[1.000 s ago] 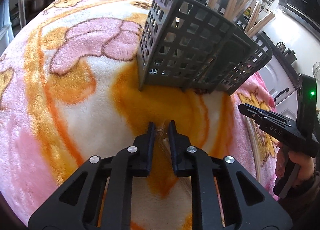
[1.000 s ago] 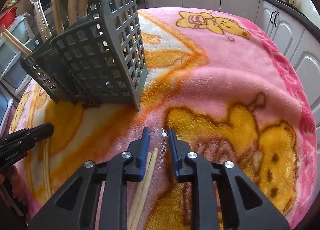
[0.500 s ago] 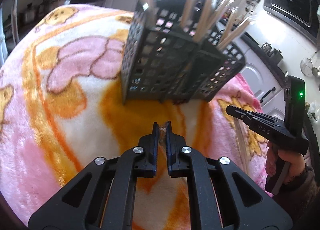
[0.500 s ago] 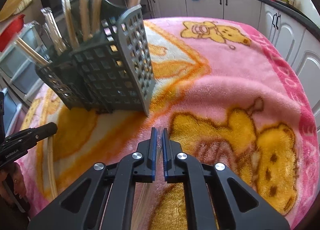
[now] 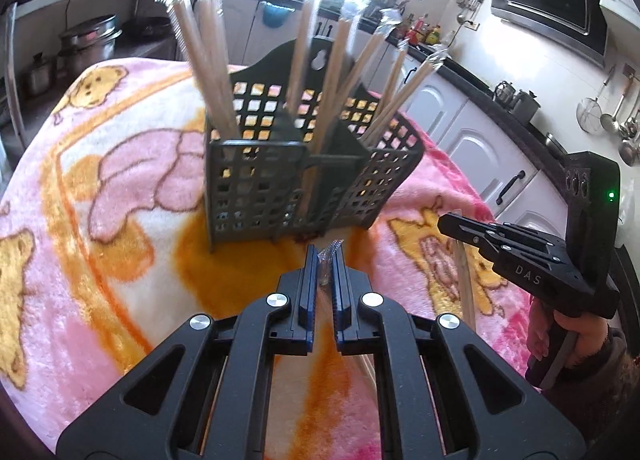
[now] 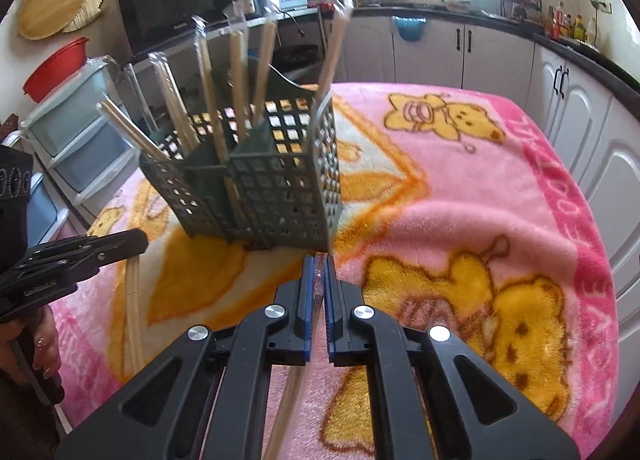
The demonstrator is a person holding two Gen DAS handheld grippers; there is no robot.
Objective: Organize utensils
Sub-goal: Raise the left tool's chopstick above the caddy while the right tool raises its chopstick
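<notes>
A dark slotted utensil basket [image 5: 260,180] [image 6: 272,188] stands on the pink bear blanket, holding several wrapped chopstick pairs upright. My left gripper [image 5: 325,256] is shut on the crimped wrapper end of a wrapped chopstick pair [image 5: 329,250], a little in front of the basket. In the right wrist view that pair [image 6: 134,312] hangs below the left gripper [image 6: 92,250]. My right gripper [image 6: 319,262] is shut on another wrapped chopstick pair [image 6: 286,404], whose sticks trail down under the jaws. The left wrist view shows this pair [image 5: 464,280] hanging from the right gripper [image 5: 472,230].
The blanket [image 6: 460,200] covers the whole table. White cabinets [image 6: 500,60] line the far and right sides. A microwave [image 6: 176,8], plastic drawers [image 6: 80,140] and pots [image 5: 88,40] stand beyond the table's edges. A hand [image 5: 568,336] holds each gripper handle.
Both grippers closed on a wrapped chopstick pair lying on the blanket and rose with it. The basket now sits lower in both views, with its chopstick tops showing.
</notes>
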